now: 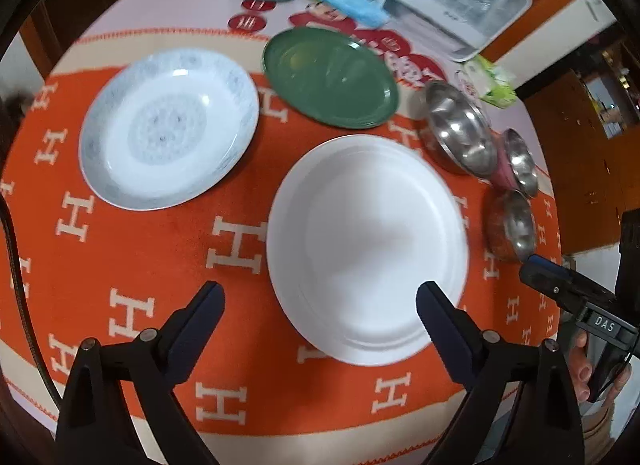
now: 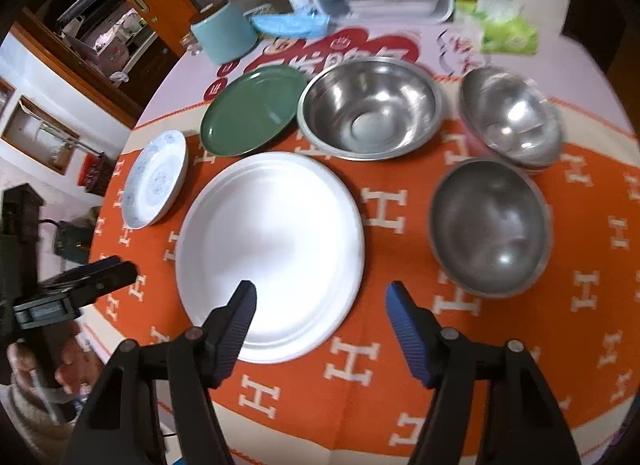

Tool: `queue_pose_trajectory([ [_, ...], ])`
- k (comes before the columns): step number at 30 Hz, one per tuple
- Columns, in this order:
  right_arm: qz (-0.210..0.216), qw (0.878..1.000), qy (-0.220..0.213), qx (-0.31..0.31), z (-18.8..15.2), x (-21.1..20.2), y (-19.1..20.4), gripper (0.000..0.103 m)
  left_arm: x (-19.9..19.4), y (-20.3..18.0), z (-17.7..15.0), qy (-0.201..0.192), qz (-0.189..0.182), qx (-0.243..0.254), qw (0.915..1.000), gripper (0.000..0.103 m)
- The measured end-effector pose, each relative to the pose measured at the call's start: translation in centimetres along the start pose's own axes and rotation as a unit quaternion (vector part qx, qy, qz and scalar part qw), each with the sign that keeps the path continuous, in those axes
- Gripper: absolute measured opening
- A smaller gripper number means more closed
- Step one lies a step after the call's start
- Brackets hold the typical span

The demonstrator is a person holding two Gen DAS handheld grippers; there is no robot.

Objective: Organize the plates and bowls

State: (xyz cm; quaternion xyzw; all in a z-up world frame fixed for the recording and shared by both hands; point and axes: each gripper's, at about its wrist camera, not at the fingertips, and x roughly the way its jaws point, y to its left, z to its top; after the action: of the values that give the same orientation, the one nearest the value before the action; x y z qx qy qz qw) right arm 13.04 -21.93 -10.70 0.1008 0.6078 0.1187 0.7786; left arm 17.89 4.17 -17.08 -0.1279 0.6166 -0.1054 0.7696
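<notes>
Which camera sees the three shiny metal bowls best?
The right wrist view: the big bowl, the far right bowl and the near bowl all show their open insides. In the left wrist view they sit squashed at the right edge, seen nearly side-on.
</notes>
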Motion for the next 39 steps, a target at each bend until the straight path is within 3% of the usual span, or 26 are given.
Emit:
queue_pose_trajectory([
  [6, 0.028, 0.998, 0.049, 0.035, 2.4, 3.6, -1.9, 0.056, 3.3, 2.0, 2.0, 0.045, -0.009, -0.039, 0.9982, 0.082],
  [14, 0.051, 0.991, 0.093, 0.076, 3.2, 7.2, -4.4, 0.046, 5.3, 2.5, 2.9, 0.072, -0.012, -0.041, 0.9965, 0.078],
  [22, 0.055, 0.990, 0.100, 0.077, 3.4, 8.0, -4.8, 0.039, 6.6, 2.2, 3.1, 0.096, -0.024, -0.040, 0.9943, 0.067],
  [28, 0.025, 0.992, 0.108, 0.067, 3.7, 8.6, -4.0, 0.039, 6.9, 1.9, 3.1, 0.102, -0.024, -0.035, 0.9939, 0.066],
  [39, 0.016, 0.990, 0.124, 0.067, 3.9, 9.6, -3.5, 0.036, 8.1, 1.7, 3.6, 0.118, -0.035, -0.042, 0.9915, 0.059],
])
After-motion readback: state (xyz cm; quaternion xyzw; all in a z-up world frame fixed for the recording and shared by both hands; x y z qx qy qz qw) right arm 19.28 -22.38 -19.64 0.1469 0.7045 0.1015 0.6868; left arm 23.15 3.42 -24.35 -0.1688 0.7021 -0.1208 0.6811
